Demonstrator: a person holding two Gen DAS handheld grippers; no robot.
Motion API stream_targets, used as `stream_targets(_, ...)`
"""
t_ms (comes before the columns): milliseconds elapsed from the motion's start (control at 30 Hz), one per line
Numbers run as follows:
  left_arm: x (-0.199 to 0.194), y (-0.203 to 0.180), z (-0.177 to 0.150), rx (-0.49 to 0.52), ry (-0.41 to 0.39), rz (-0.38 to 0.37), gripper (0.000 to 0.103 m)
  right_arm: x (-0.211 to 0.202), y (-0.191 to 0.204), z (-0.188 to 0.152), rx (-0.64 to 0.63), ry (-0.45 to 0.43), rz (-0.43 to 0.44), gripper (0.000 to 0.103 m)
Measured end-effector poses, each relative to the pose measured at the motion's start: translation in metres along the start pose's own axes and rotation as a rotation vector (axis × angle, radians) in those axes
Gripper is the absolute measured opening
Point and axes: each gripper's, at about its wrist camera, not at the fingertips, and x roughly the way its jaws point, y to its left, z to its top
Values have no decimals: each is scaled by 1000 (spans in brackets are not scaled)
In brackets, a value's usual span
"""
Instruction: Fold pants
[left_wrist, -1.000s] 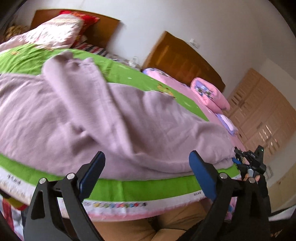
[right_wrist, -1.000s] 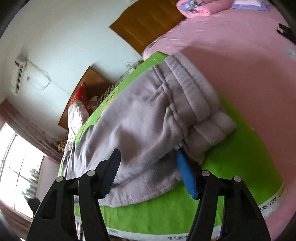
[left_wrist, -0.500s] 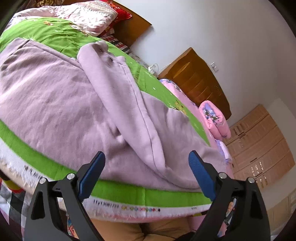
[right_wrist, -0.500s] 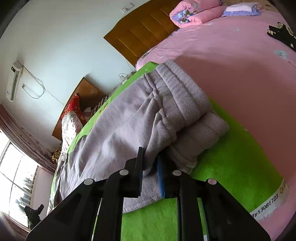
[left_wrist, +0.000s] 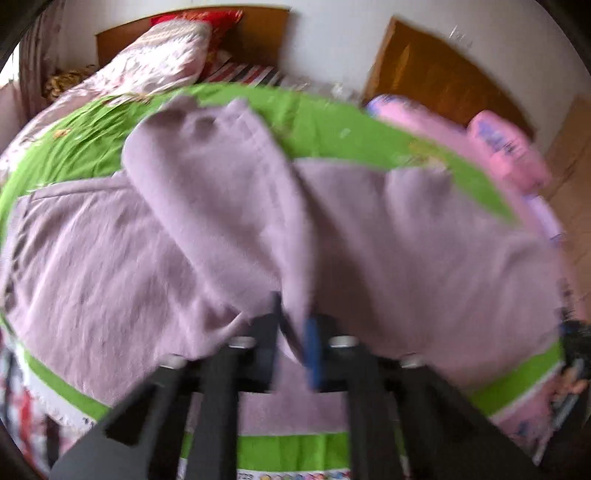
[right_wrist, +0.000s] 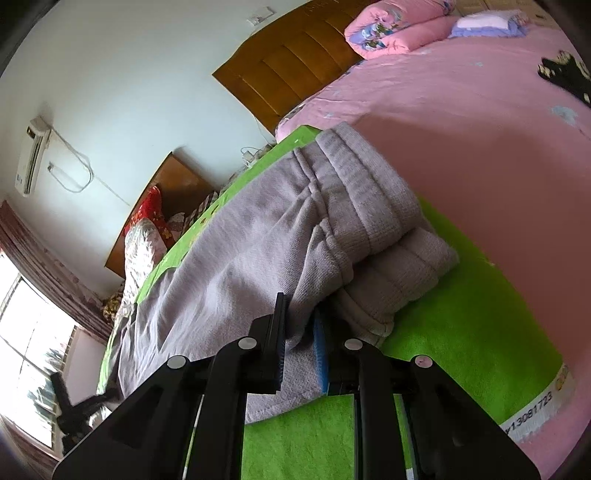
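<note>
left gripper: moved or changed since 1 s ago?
Yes. The left gripper was open and short of the pants; now it is shut on a fold of them, closer in against the green sheet.

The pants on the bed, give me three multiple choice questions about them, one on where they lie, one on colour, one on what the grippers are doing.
1. Where do the pants lie?
A. on the green sheet
B. on the pink bedspread
C. on the floor

2. What colour are the pants?
A. dark blue
B. pale lilac
C. black

3. What state are the two grippers in?
A. both open, clear of the cloth
B. only the right one shut
C. both shut on cloth

Answers:
1 A, green shows around the pants on every side, and the pink bedspread lies beside it.
2 B, the fabric is lilac in both views.
3 C, the left gripper and the right gripper each pinch a fold.
</note>
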Motion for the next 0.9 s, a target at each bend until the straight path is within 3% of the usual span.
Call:
stream_targets(100, -29, 14, 7, -63, -103, -119, 6, -14, 13, 11, -28, -38, 36, 13)
stream_targets(200, -55, 20, 8, -87, -166, -179, 5, -35, 27, 16, -66, -68, 63, 12)
stream_targets(333, -50, 25, -9, -80, -133, -142, 6, -36, 14, -1, -48, -13, 22, 12)
stream_targets(467, -9, 42, -30, -136, -41, -130, 6, -22, -14, -20, 1, 36, -18, 11)
stream_targets(633, -11, 41, -26, -116, -75, -119, 7, -35, 8, -10, -58, -12, -20, 11)
stream_targets(767, -6, 42, -34, -118, -64, -83, 20, -20, -3, -14, -42, 50, -60, 14)
stream_targets(867, -2, 48, -38, -131, -79, -113, 28, -19, -13, -16, -8, 60, -27, 17)
stream_targets(900, -3, 48, -38, -128, -78, -122, 33, -22, -12, -14, -3, 64, -34, 27)
